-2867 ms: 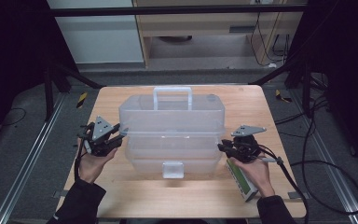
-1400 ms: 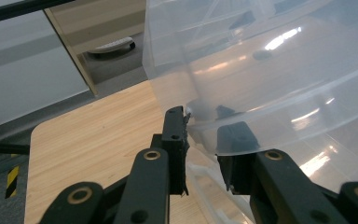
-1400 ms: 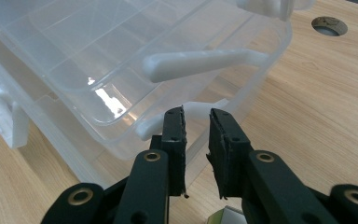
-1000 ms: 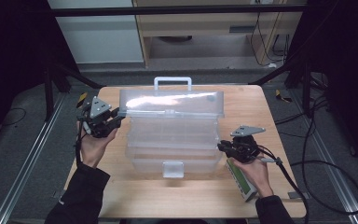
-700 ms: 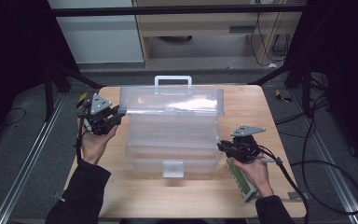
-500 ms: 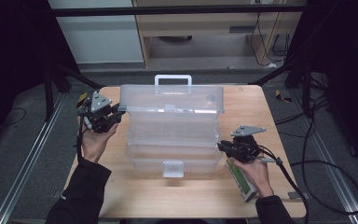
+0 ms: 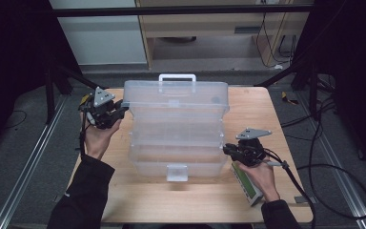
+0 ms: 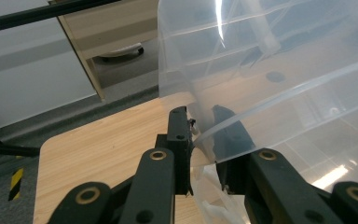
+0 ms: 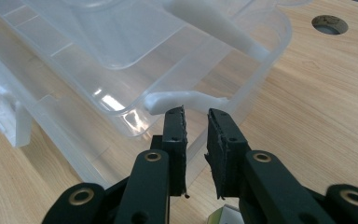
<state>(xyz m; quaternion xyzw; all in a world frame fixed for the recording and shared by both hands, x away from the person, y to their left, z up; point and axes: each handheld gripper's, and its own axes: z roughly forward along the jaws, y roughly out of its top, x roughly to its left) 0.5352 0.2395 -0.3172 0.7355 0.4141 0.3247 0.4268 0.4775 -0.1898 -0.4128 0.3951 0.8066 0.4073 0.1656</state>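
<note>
Left gripper (image 8: 200, 135) pinches the raised lid (image 7: 171, 98) of the clear box (image 7: 176, 143) mid-frame on the bench (image 7: 138, 198), holding it open; right gripper (image 9: 196, 123), jaws narrowly apart and empty, sits at the box's corner

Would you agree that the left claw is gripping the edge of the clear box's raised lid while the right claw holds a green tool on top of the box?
Not quite: the green tool lies on the table beside the clear box, under the right hand near the right claw, as the high view shows. The left claw does grip the lid's edge.
</note>
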